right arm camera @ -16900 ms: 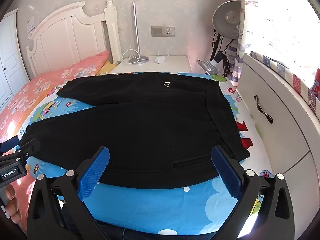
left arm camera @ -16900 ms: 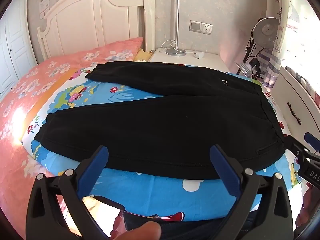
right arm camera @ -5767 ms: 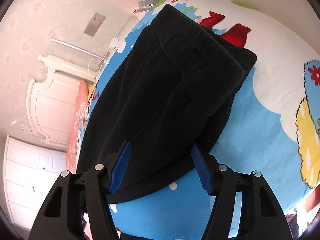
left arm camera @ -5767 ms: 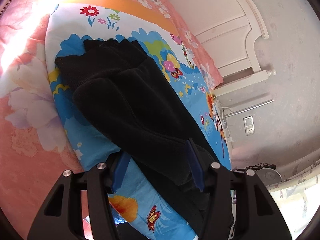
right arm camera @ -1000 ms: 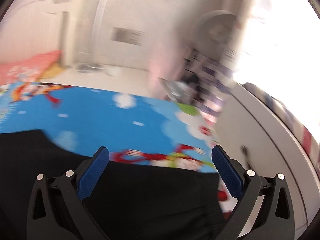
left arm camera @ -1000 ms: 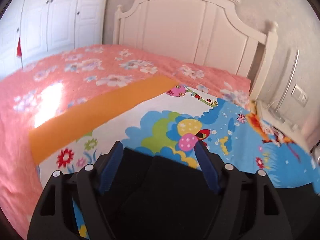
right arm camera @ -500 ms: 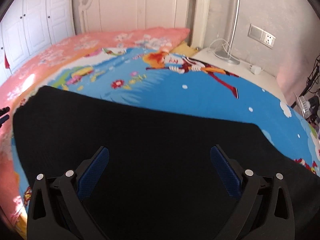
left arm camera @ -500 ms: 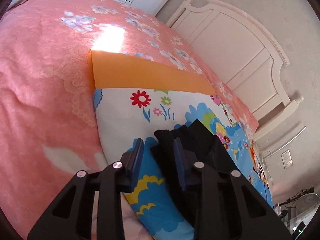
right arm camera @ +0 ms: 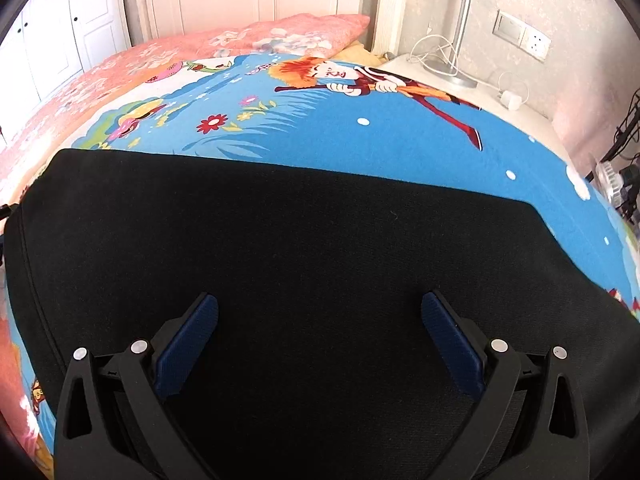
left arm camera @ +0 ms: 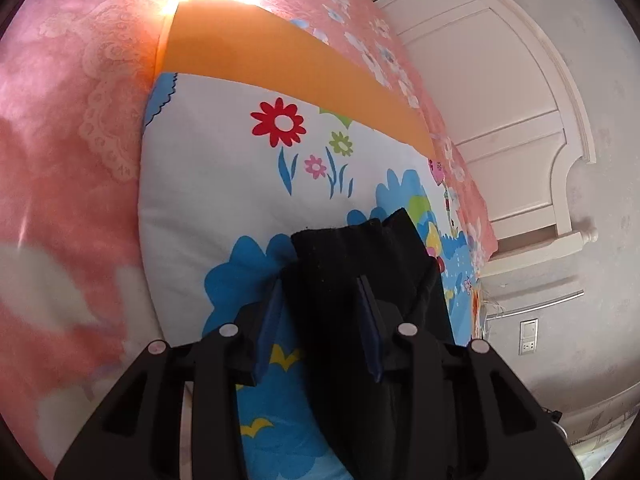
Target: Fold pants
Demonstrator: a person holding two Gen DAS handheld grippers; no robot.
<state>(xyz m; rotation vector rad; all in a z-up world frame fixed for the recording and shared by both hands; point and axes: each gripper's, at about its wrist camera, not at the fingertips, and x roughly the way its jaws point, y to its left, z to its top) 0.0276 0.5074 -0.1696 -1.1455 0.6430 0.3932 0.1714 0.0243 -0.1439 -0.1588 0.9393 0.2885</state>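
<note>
The black pants [right arm camera: 280,220] lie folded lengthwise across the cartoon bedspread. In the left wrist view their leg end [left arm camera: 340,248] runs between the blue pads of my left gripper [left arm camera: 320,280]. The cloth fills the narrow gap and both pads touch it, while the jaws are opening slightly. My right gripper [right arm camera: 319,300] hangs over the middle of the pants, tilted down, jaws wide open, with flat cloth beneath and nothing pinched. The waist end is out of view.
The blue cartoon bedspread [right arm camera: 360,128] lies on a pink quilt [left arm camera: 60,120]. A white headboard [left arm camera: 520,140] and pink pillow [right arm camera: 300,36] are at the far side. A bedside table [right arm camera: 480,92] carries a lamp base and cables. White wardrobe doors [right arm camera: 48,40] stand far left.
My left gripper rolled, dropped to the leg end, and its jaws narrowed from wide apart onto the cloth. My right gripper swung from the bed's right end to above the pants' middle, still open.
</note>
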